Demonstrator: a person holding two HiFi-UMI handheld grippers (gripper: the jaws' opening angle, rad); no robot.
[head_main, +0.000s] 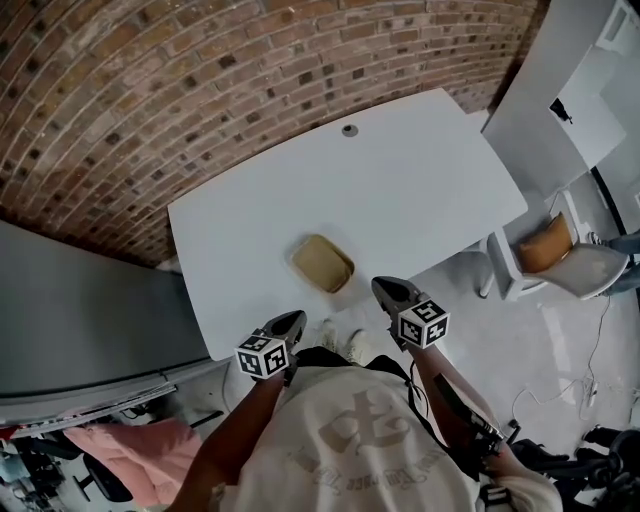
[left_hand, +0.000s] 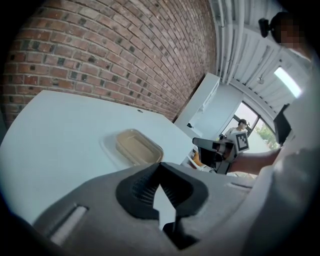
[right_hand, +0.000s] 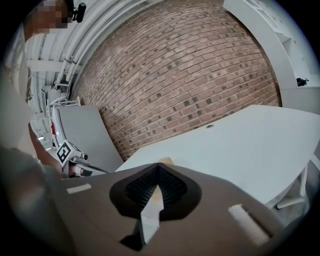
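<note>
**Both claws shut and idle at the near edge of the desk**

From my station I saw a white desk (head_main: 420, 170) set against a brick wall (head_main: 200, 80), with a small round cable hole (head_main: 349, 130) near its far edge. A grey panel (head_main: 70, 320) stood to the left. To the right, on a pale glossy floor (head_main: 540, 350), was a white chair (head_main: 590, 268) carrying an orange cushion (head_main: 545, 243).

The only thing on the desk was a shallow tan container (head_main: 322, 263) with rounded corners, lying flat close to the near edge. A clear, wider rim showed around it in the left gripper view. Its inside looked plain tan, and I could not tell whether anything lay in it.

The left claw (head_main: 292, 321) hung just off the near edge of the desk, near the container and to its left without touching it. Its jaws were together at the tips with nothing gripped between them. The right claw (head_main: 386, 289) hung just to the right of the container, also apart from it. Its jaws were likewise closed tip to tip and held nothing. The container lay between the two claws, slightly further in on the desk.
</note>
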